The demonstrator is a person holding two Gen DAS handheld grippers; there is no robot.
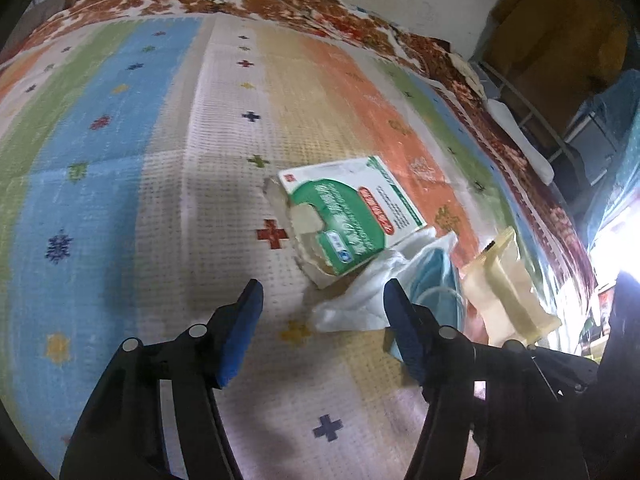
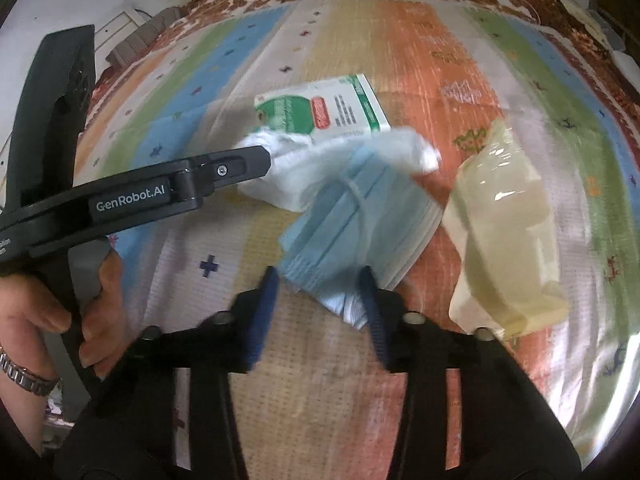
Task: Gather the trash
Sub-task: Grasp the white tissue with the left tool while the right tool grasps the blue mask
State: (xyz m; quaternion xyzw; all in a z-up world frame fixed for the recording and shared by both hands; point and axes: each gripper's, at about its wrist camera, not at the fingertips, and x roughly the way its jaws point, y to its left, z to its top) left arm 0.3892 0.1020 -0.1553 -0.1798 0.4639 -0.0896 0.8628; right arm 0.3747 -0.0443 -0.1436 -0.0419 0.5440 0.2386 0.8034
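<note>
We take the blue mask first, pinching its near edge squarely so the white tissue beneath is not dragged along. The right gripper angles steeply down at the striped bedspread, jaws part spread astride that edge (contact unclear, blurred). The left gripper hangs spread beside the tissue, empty. Green box and cream wrapper lie close by.

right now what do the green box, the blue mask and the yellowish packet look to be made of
Green box: printed cardboard, slightly glossy; its torn edge shows pale fibrous board.
Blue mask: soft matte non-woven fabric, going by the pleats and the thin white ear loop.
Yellowish packet: probably clear plastic film over something pale; it shows bright glints and creases.
</note>
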